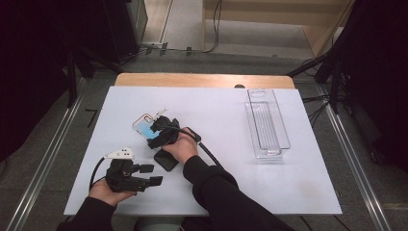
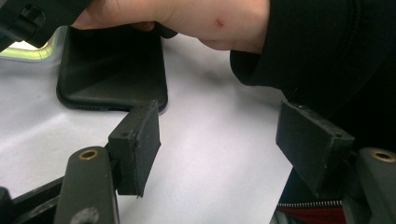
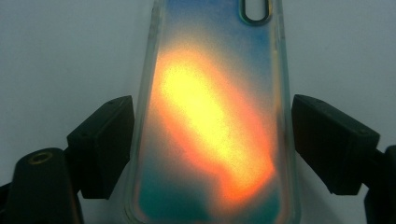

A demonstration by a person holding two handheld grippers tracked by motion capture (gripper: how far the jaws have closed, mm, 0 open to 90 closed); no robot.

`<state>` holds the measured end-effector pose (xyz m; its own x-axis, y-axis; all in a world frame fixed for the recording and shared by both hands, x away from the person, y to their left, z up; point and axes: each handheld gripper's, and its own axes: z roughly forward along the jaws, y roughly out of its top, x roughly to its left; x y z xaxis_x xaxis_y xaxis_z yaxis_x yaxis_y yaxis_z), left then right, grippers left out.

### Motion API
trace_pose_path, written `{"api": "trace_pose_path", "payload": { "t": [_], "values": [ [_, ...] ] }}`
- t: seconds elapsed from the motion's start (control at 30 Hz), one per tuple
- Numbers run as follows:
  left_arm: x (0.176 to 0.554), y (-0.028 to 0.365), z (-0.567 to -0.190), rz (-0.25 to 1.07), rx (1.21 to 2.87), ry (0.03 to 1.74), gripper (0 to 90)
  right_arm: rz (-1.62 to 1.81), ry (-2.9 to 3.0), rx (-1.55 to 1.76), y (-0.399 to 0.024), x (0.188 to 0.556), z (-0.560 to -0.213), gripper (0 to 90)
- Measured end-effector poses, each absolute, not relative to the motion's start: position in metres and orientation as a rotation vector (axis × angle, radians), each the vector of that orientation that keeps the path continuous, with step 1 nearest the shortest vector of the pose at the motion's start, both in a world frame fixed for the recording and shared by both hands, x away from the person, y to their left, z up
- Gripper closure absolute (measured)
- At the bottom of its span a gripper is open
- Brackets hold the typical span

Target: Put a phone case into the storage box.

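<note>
Right gripper [image 1: 155, 129] set over the colourful phone case [image 3: 212, 121] on the white table [image 1: 288, 183] — jaws astride its long sides, left pad touching the edge, right pad just clear; open, not gripping. Black phone case [image 2: 112, 70] flat just beyond the left jaw of the left gripper [image 1: 153, 174] — jaws spread, nothing between them. Clear plastic tray [image 1: 267, 122] well apart.

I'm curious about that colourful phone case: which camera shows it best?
The right gripper view: the colourful phone case lies large between the right gripper's jaws. The high view shows it small, partly covered by that gripper; the left gripper view catches a pale edge.
</note>
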<state>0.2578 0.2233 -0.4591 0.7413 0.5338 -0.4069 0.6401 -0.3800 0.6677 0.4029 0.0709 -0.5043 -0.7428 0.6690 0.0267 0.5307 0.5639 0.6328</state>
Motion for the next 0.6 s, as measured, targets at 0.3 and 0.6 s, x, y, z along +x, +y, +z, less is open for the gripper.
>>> {"api": "trace_pose_path", "payload": {
  "t": [0.3, 0.6],
  "values": [
    [0.259, 0.223, -0.459, -0.183, 2.055, 0.907, 30.8, 1.012, 2.602, 1.104, 0.064, 0.408, -0.498, 15.2],
    [0.259, 0.223, -0.459, -0.182, 2.059, 0.918, 30.7, 1.079, 2.569, 1.097, 0.045, 0.408, -0.471, 15.2]
  ]
}}
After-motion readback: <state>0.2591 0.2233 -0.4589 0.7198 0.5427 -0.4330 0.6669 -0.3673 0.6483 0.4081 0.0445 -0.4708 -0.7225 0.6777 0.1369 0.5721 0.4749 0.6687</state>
